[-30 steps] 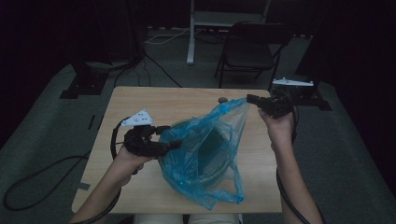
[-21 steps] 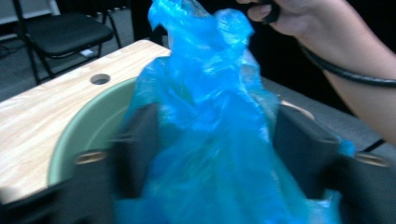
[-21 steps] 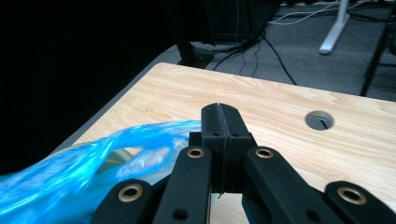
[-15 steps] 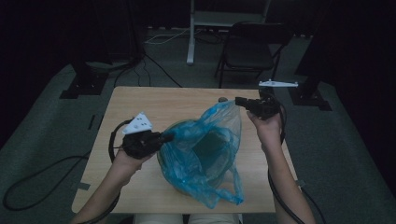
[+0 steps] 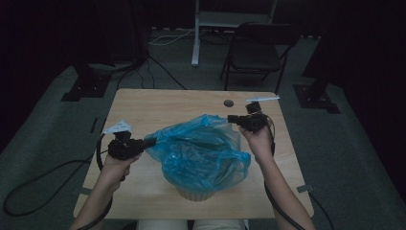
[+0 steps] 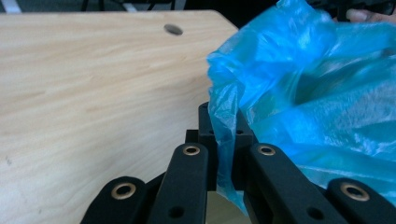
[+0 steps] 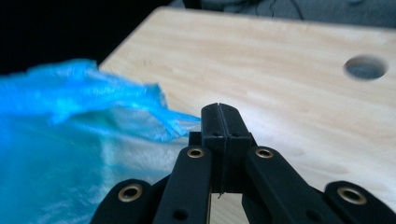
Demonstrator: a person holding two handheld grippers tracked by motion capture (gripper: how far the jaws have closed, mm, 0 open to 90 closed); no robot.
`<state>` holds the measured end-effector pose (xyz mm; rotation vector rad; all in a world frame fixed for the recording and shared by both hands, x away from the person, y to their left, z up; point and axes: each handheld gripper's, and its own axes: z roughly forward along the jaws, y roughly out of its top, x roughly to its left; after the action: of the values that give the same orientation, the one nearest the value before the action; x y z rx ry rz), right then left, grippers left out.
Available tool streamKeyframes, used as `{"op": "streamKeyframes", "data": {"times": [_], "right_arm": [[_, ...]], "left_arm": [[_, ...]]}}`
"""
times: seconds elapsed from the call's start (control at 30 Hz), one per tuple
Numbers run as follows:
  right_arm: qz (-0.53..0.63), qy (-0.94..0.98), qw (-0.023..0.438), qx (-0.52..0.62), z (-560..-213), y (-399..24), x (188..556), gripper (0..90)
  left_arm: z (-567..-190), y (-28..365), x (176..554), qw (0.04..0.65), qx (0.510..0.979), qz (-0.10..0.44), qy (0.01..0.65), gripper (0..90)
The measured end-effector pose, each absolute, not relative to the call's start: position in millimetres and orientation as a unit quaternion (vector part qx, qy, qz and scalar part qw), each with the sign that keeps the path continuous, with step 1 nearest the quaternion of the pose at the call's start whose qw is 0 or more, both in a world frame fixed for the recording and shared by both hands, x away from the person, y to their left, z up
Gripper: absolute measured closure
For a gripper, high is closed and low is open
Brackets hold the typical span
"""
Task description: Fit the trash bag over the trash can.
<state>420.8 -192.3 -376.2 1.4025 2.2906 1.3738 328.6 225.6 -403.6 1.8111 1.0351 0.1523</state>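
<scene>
The left gripper (image 5: 149,142) has just closed its jaws on the near edge of the blue plastic bag (image 5: 203,153), which was loose between them a second ago, while the right gripper (image 5: 232,118) keeps its jaws pinched on the far edge. Both hands have come down since then, and the bag, stretched open between them, now drapes over a pale bowl (image 5: 195,193) near the front middle of the table (image 5: 158,103). With both edges held, the bag looks ready to be pulled down around the bowl.

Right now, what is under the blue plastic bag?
Under the blue plastic bag, a pale round container shows at its lower edge on the table. The bag covers the rest of it.
</scene>
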Motion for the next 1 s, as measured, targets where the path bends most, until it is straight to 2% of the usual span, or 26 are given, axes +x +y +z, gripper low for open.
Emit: {"op": "streamKeyframes", "data": {"times": [0.37, 0.63, 0.83, 0.93, 1.0], "right_arm": [[0.408, 0.777, 0.016, 0.479, -444, -164, 429, 90.0], [0.397, 0.767, -0.006, 0.504, -478, -177, 423, 90.0], [0.393, 0.762, -0.016, 0.513, -490, -189, 417, 90.0], [0.399, 0.759, -0.022, 0.514, -487, -193, 415, 90.0], [0.412, 0.752, -0.025, 0.514, -481, -200, 414, 78.4]], "left_arm": [[-454, 223, 332, 0.481, 0.753, 0.008, 0.449, 88.8], [-472, 222, 327, 0.463, 0.762, -0.009, 0.453, 88.5], [-476, 227, 324, 0.467, 0.758, -0.016, 0.455, 88.5], [-474, 230, 321, 0.474, 0.757, -0.017, 0.45, 82.8], [-470, 235, 318, 0.494, 0.749, -0.02, 0.441, 69.6]]}}
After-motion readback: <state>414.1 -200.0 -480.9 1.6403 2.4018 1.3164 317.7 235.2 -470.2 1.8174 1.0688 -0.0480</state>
